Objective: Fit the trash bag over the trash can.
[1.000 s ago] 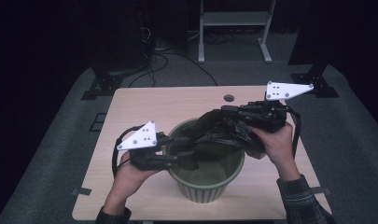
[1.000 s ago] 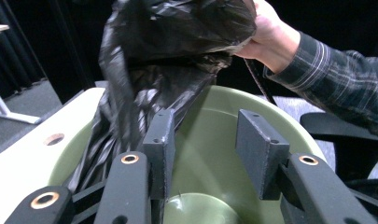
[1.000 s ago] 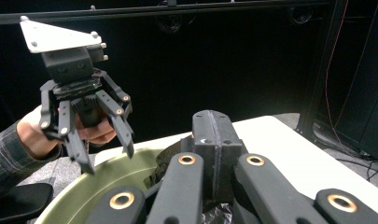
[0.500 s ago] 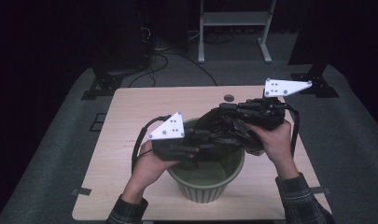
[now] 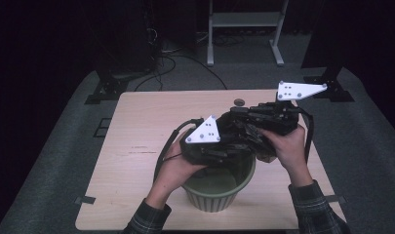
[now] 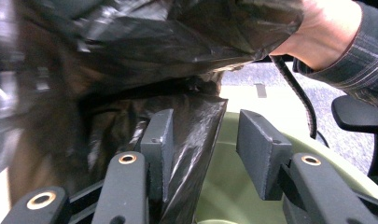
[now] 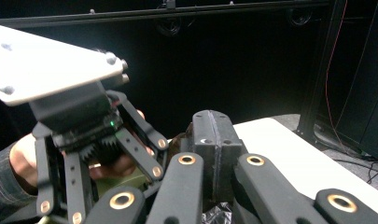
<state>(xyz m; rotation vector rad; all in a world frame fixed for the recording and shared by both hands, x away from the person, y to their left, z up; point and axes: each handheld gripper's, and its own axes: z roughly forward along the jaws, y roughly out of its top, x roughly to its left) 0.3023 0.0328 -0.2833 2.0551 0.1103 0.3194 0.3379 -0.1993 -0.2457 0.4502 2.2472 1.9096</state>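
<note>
A crumpled black plastic bag (image 5: 260, 146) hangs over a green bin (image 5: 219, 194) near the table's front edge. My right gripper (image 5: 237, 117) reaches in from the right; its pads (image 7: 213, 135) are pressed together with bag plastic (image 7: 214, 215) bunched under them. My left gripper (image 5: 240, 145) is up against the bag from the left. Its jaws (image 6: 205, 135) stand apart and have just been opening. A fold of the bag (image 6: 196, 121) drapes over the left pad and into the gap, unpinched. The bin's green wall (image 6: 233, 186) lies below.
The bin stands on a light wooden table (image 5: 146, 122), which has a small round dark thing (image 5: 239, 102) near its far edge. The left gripper's grey plate (image 7: 51, 60) sits close to my right gripper. Dark stands and cables (image 5: 166, 58) lie on the floor beyond the table.
My left gripper has travelled right, from the bin's left rim up to the bag beside the right gripper. The right gripper and the bag have stayed in place.
</note>
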